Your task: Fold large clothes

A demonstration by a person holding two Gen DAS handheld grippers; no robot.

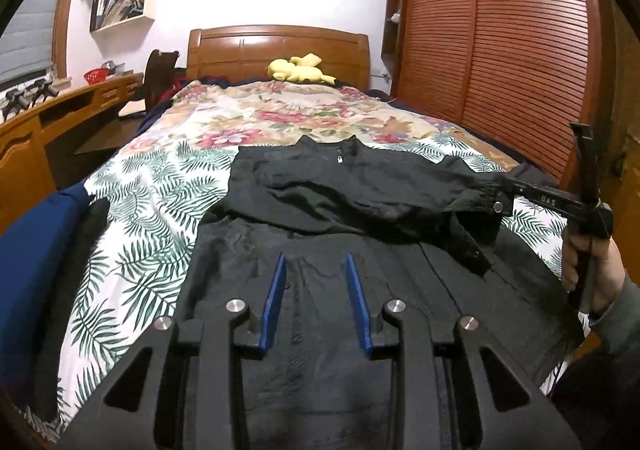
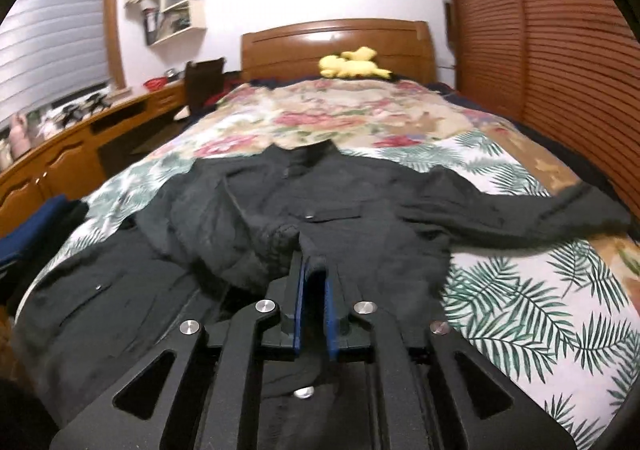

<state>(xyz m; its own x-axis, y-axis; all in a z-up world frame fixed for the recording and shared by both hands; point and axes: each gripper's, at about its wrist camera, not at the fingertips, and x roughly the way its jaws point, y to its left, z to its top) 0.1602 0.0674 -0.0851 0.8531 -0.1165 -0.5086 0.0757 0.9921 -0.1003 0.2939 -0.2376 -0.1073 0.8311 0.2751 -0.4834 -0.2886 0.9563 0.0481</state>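
A large black jacket [image 1: 248, 250] lies front up on the bed, collar toward the headboard. One sleeve [image 1: 360, 189] is drawn across its chest to the right. There my right gripper [image 1: 508, 197], held by a hand [image 1: 592, 270], is shut on the cuff. In the right wrist view the cuff [image 2: 316, 264] sits pinched between the narrow-set blue pads of the right gripper [image 2: 316, 268]. The other sleeve [image 2: 520, 217] stretches out flat to the right. My left gripper [image 1: 316, 258] hovers over the jacket's lower front, open, with nothing between its blue pads [image 1: 276, 302].
The bed is covered by a palm-leaf sheet [image 1: 152, 209] and a floral quilt [image 1: 280, 113]. A yellow plush toy [image 1: 300, 69] sits by the wooden headboard. Blue and black clothes [image 1: 36, 250] lie at the bed's left edge. A desk [image 1: 60, 117] stands left, slatted wardrobe doors [image 1: 500, 49] right.
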